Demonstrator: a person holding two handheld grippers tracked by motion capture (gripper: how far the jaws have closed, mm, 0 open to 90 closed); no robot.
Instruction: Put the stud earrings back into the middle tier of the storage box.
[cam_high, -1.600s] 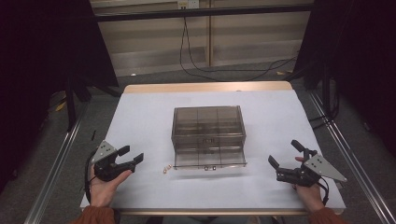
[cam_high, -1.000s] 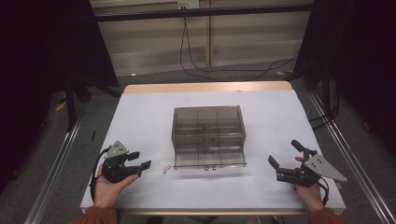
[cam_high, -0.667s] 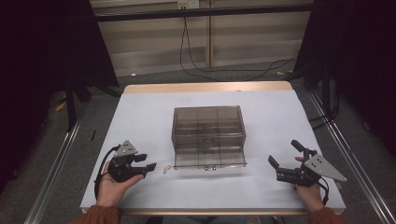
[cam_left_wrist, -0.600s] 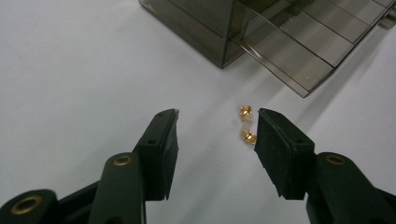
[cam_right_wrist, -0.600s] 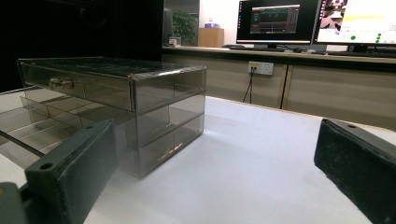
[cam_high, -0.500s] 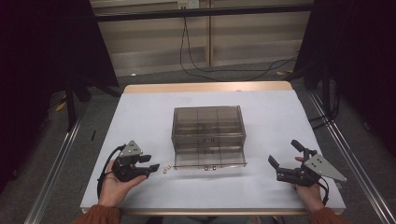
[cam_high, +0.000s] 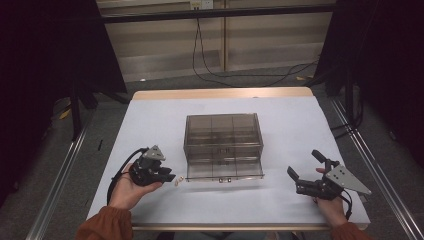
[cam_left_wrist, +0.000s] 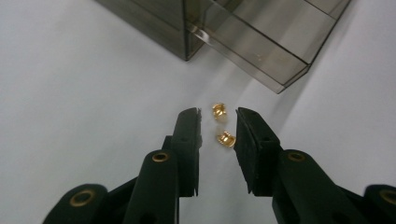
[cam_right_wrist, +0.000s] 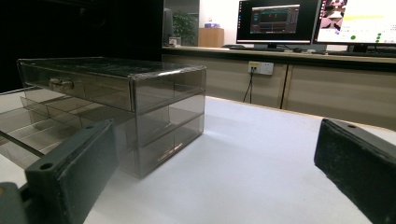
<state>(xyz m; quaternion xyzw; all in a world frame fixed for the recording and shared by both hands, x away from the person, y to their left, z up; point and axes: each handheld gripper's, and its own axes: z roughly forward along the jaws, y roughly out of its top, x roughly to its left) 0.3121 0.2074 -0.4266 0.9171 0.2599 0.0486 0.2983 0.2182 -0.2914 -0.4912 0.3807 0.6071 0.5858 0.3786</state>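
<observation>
The white tabletop carries a smoky clear drawer cabinet at its middle, and the cabinet's bottom drawer is pulled out toward the person, its divided compartments showing no contents from above. The right gripper rests low near the tabletop's front right, well apart from the cabinet, with its jaws spread wide and nothing between them; its own camera looks past the two pads at the cabinet's side. The left gripper is at the front left, just beside the open drawer's left corner, tipped down over two small brass fittings that lie on the bare tabletop. In the left gripper view its jaws are parted a little and flank the pair, the nearer fitting between the pads and the farther one just beyond the tips; whether either pad touches metal I cannot tell. Judging from this, the work is at its start: the drawer is open, the fittings are not yet gripped or lifted, and picking them up and placing them in a compartment, then shutting the drawer, seems still to come.
</observation>
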